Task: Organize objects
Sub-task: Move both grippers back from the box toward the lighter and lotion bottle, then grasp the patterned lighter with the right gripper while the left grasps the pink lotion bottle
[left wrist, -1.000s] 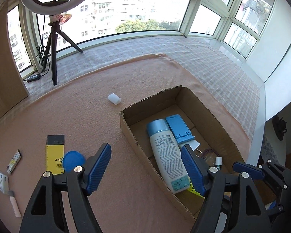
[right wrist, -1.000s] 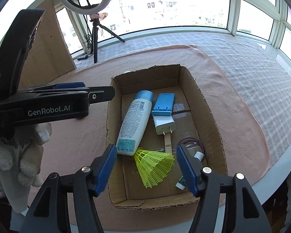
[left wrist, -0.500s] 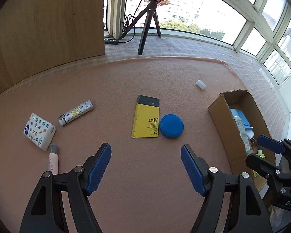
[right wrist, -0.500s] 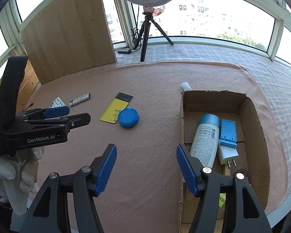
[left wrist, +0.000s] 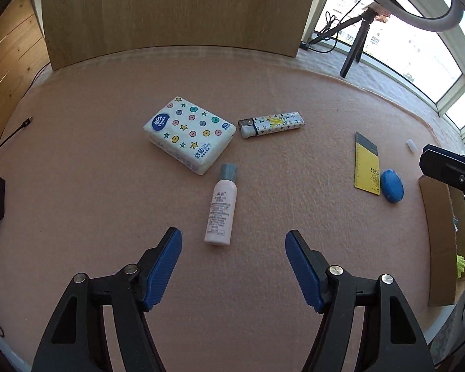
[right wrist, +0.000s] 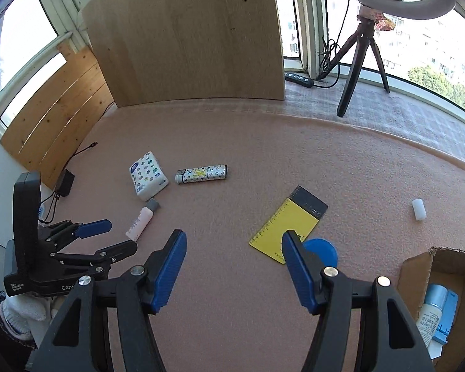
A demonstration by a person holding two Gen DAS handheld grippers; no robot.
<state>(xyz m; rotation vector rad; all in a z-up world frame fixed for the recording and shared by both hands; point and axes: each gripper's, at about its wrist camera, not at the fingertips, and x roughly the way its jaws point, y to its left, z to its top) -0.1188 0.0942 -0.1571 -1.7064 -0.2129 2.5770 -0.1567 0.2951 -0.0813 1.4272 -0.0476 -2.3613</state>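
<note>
Left gripper [left wrist: 232, 248] spread, just narrowed, empty, above a pink bottle [left wrist: 220, 207] at twelve o'clock. Right gripper [right wrist: 232, 249] spread, empty; blue disc [right wrist: 322, 251] at three o'clock, touching its finger. Box [right wrist: 418, 266] at four.

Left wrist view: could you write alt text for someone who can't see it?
The open left gripper hovers, empty, over a pink mat, a small pink bottle lying just ahead. Beyond are a tissue pack and patterned lighter; a yellow notebook and blue disc lie right.
</note>
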